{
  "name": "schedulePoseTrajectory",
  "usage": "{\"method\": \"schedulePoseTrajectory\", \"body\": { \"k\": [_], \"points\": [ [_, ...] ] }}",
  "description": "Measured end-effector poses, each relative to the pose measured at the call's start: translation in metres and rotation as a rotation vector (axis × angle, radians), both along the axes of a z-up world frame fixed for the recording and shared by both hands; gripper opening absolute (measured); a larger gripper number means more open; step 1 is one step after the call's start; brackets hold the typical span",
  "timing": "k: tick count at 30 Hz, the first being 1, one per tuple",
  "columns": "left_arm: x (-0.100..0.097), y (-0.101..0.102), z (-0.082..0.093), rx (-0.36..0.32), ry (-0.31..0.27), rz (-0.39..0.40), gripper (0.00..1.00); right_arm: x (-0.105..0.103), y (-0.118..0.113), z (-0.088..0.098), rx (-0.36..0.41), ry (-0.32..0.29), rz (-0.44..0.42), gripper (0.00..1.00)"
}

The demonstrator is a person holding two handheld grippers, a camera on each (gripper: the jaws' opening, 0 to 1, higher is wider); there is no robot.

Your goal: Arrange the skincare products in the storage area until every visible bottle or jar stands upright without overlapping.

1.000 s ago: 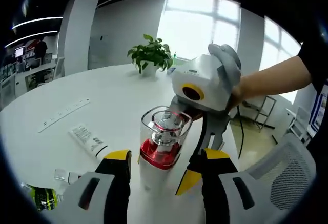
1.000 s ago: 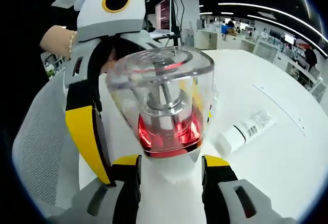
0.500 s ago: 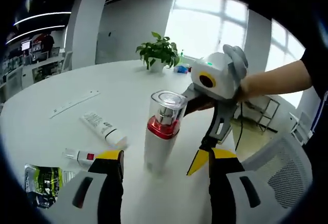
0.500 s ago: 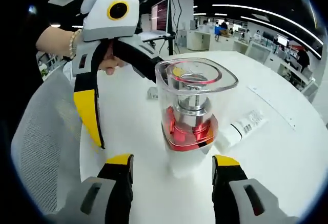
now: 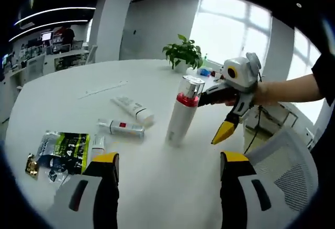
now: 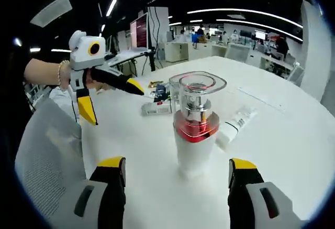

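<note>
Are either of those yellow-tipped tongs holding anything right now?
No. Both tongs, left and right, are open and empty. The pump bottle stands free on the table, gripped by neither.

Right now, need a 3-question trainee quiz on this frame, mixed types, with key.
1. True or false: the pump bottle stands upright on the white table.
2. Multiple choice: the white tube beyond the bottle is A) upright, B) lying flat, C) held in a gripper.
3. Fill in: both the left gripper and the right gripper have their jaws ____, with nothing between them.

Key
1. True. It stands free, touched by neither gripper.
2. B. It lies on the table, as does the smaller tube near the green packet.
3. open.
</note>
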State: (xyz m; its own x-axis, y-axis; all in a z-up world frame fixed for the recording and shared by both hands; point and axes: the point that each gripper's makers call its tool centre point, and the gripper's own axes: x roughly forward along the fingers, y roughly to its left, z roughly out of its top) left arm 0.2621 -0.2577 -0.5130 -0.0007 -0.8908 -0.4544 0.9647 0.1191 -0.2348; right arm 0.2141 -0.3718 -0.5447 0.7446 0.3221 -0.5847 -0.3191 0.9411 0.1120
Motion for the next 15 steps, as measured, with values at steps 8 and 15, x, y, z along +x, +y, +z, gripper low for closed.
{"method": "schedulePoseTrajectory", "body": {
  "k": [8, 15],
  "points": [
    [0.009, 0.051, -0.006, 0.025, 0.002, 0.091, 0.87, -0.029, -0.002, -0.02, 0.009, 0.047, -0.081, 0.88],
    [0.016, 0.094, -0.01, 0.042, 0.007, 0.16, 0.94, -0.058, 0.008, -0.013, -0.006, 0.054, -0.145, 0.91]
  ]
}}
